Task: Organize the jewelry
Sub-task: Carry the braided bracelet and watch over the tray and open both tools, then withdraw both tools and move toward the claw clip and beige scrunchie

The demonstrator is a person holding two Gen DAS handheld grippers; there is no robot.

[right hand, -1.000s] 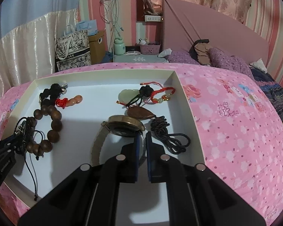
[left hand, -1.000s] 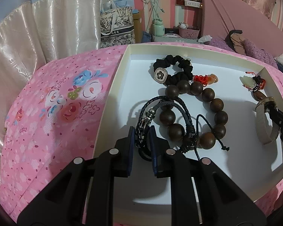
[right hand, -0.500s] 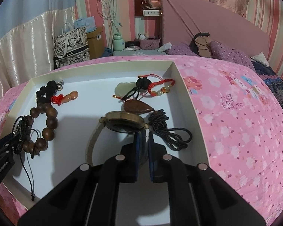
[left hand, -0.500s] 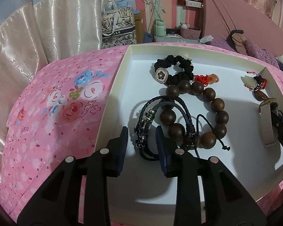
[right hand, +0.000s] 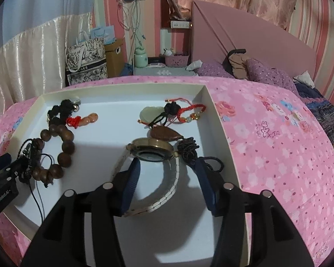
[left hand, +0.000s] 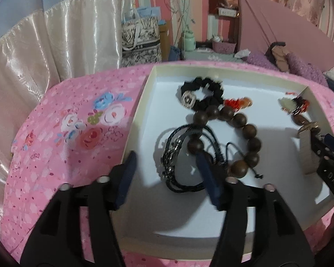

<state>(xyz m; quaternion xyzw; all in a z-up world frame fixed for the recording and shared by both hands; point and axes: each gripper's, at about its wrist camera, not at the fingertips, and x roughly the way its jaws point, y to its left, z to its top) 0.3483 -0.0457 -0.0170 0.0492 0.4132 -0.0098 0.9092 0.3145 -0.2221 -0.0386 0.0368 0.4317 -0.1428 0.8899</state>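
Both grippers, shut a second ago on the cord bracelet (left hand: 184, 155) and the watch (right hand: 152, 152), now gape, left gripper (left hand: 167, 166) and right gripper (right hand: 167, 169) each empty, both pieces released inside the tray (right hand: 218, 133) beside the beads (left hand: 245, 131)

The left gripper (left hand: 167, 175) hangs over the white tray (left hand: 140, 111) with jaws wide apart, straddling the black braided bracelet (left hand: 178, 155). A wooden bead bracelet (left hand: 242, 131) lies just beside it, a black scrunchie (left hand: 211, 93) farther back.
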